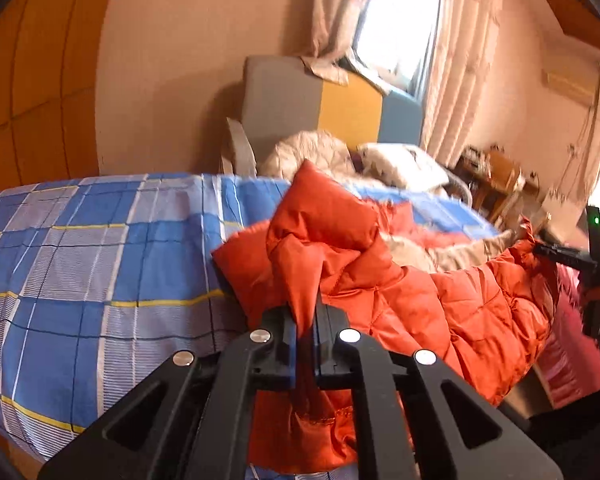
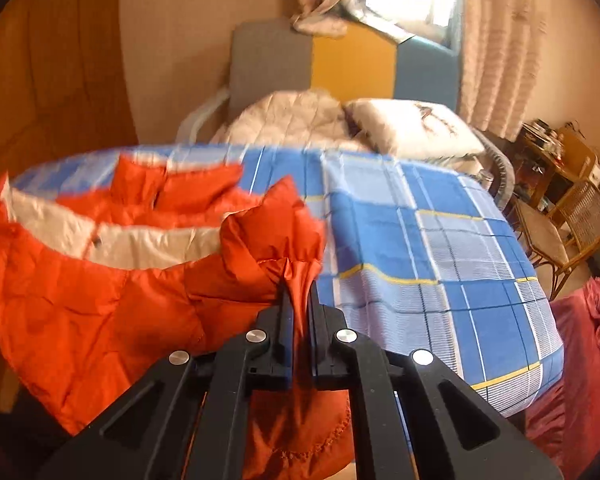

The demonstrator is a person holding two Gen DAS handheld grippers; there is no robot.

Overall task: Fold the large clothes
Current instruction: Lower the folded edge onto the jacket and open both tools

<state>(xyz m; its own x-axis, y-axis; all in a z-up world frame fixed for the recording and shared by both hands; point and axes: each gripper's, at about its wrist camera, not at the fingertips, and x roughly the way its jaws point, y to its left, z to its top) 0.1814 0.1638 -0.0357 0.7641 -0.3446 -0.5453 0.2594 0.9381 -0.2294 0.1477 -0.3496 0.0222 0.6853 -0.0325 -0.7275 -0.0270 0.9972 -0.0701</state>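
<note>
Left tool [image 1: 309, 312], orange jacket [image 1: 440, 300], checked bedsheet [image 1: 100, 248]

Orange quilted jacket [image 1: 440, 296] — rumpled, cream lining up — on bed.

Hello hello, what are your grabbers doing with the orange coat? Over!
Left gripper and right gripper both shut on orange jacket. Hem lifted off checked bed. Nothing blocking.

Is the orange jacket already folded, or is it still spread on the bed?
Not folded: the orange jacket lies rumpled, its pale lining exposed.
</note>
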